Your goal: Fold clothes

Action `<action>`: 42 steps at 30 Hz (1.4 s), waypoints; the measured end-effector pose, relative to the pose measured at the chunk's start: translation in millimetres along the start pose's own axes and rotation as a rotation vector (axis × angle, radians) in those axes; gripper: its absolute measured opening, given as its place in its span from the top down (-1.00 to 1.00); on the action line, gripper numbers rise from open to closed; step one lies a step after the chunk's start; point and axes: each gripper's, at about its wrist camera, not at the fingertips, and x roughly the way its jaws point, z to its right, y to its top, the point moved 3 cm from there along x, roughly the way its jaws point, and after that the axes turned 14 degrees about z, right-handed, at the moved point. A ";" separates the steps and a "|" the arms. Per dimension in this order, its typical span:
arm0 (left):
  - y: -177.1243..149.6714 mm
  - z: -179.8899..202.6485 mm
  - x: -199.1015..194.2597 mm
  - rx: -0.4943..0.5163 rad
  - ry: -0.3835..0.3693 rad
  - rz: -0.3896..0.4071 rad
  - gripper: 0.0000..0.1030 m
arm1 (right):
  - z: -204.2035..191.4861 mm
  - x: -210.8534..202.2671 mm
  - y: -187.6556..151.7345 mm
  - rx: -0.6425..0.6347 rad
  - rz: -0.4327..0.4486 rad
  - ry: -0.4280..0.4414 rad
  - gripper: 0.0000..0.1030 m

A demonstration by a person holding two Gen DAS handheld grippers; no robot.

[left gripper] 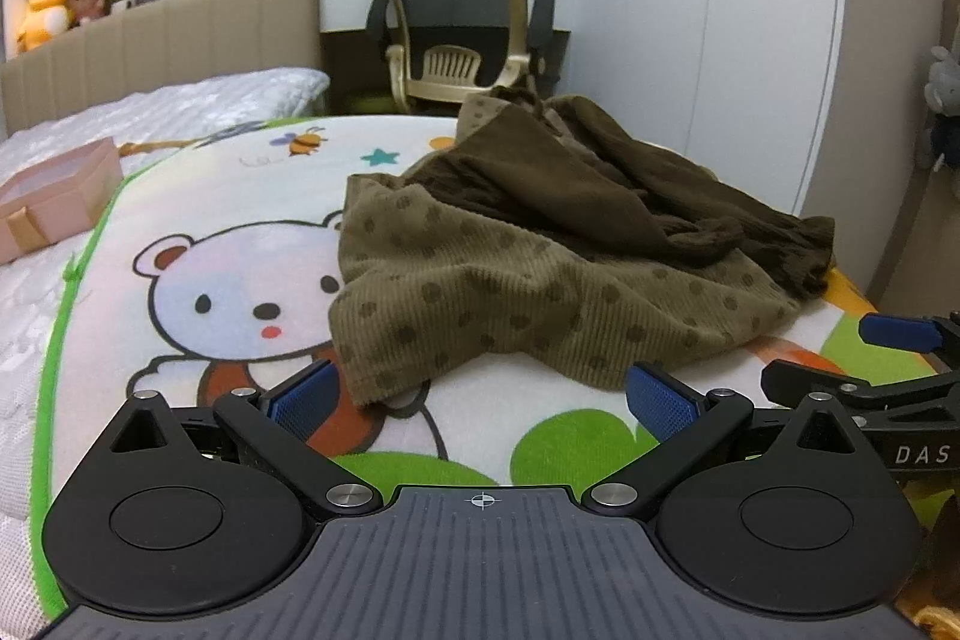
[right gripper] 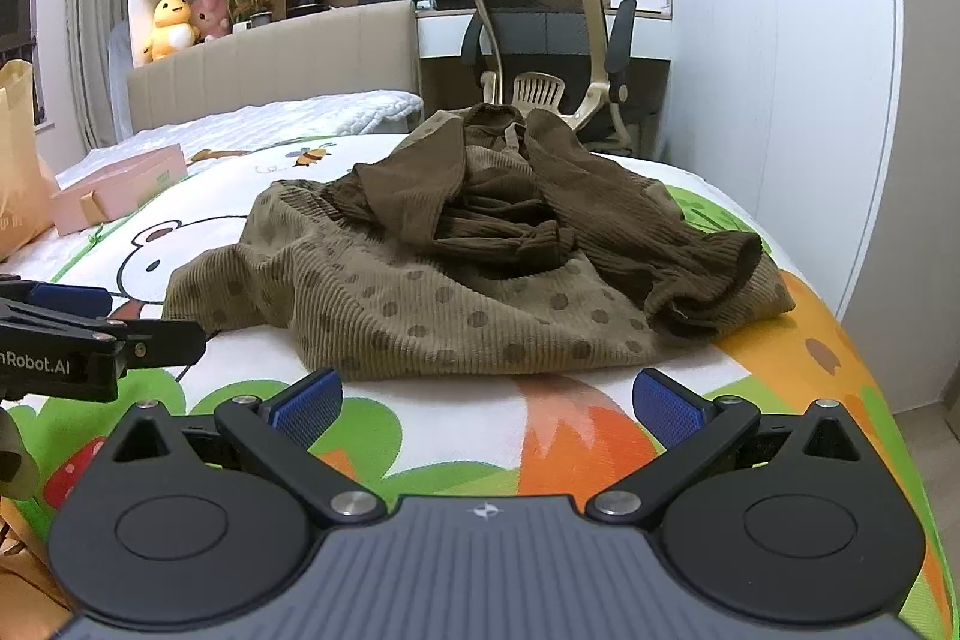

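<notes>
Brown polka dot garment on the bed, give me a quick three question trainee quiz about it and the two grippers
1. True or false: the brown garment lies neatly folded on the cartoon blanket.
2. Multiple choice: what does the left gripper hold? A) a sleeve B) the hem C) nothing
3. Fill in: in the right wrist view, the pink box sits to the ___ of the garment.

Key:
1. False; it is crumpled, with sleeves piled on top.
2. C; its fingers are spread apart, and the garment's near edge lies between them, ungripped. The right gripper is open too, short of the cloth.
3. Left.
</notes>
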 end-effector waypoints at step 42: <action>-12.7 -5.4 7.5 -0.061 -0.020 -0.098 -1.00 | -1.3 12.0 -3.7 -0.003 -0.082 -0.046 -1.00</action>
